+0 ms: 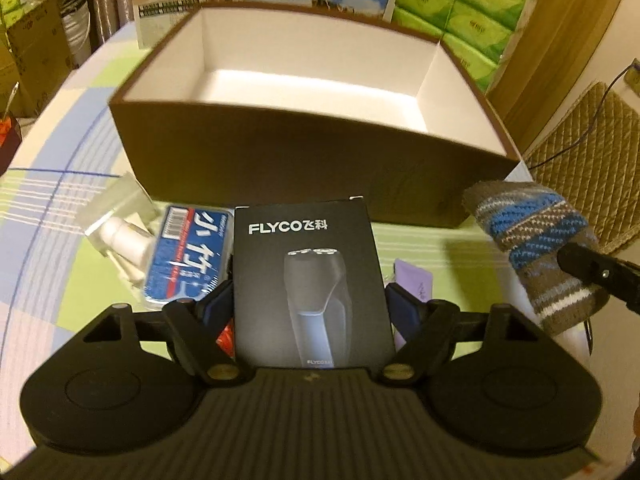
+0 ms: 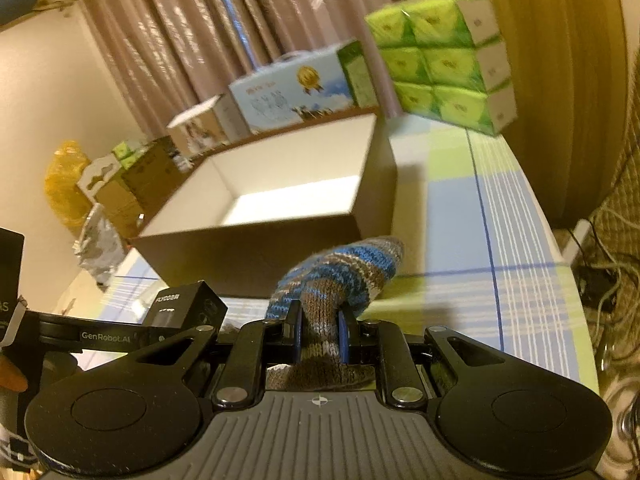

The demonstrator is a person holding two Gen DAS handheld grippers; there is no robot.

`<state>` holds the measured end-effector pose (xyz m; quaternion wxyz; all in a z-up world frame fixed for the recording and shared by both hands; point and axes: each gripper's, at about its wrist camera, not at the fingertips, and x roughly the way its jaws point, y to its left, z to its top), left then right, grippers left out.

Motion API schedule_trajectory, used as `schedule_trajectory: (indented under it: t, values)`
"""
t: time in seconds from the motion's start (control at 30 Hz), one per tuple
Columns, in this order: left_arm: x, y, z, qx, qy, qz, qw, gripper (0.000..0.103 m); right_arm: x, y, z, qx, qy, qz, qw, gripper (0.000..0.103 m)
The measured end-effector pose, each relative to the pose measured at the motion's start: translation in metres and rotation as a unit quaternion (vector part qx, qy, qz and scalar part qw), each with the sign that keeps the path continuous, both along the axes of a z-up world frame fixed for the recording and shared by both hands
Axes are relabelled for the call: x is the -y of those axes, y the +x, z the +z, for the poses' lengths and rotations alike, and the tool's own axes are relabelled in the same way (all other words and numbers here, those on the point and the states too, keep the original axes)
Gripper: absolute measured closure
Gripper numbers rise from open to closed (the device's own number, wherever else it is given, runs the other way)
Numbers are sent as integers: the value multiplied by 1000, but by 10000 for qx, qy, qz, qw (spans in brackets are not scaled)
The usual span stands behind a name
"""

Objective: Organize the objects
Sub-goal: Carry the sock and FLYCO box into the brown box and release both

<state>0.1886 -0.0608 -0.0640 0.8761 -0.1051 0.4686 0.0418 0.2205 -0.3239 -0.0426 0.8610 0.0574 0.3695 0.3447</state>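
- One open brown box (image 1: pixel 256 160) with a white inside.
- One black shaver carton (image 1: pixel 308 280) marked FLYCO.
- One striped knitted sock (image 2: pixel 340 276), brown, blue and white.
- One blue packet (image 1: pixel 188 256) with white lettering.
- One clear wrapper (image 1: pixel 120 224) holding white pieces; their number cannot be told.
- One small purple item (image 1: pixel 412 280), mostly hidden.
- One milk carton (image 2: pixel 296 88) with a handle.
- One wrapped block of green tissue packs (image 2: pixel 440 60); six packs show on its face.
- Two grippers: left gripper (image 1: pixel 308 300), right gripper (image 2: pixel 320 332).
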Motion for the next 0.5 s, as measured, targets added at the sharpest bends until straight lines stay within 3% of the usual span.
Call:
schedule_trajectory:
  t: [0.27,0.5]
  values:
    - [-12,-10,41,338,71,-49,9994,26,-7,-9,35,351,264,267,9987,89]
    - [-29,12,72,644,216,-203,9975,26,-35,-5,57,670,355,373,9964,89]
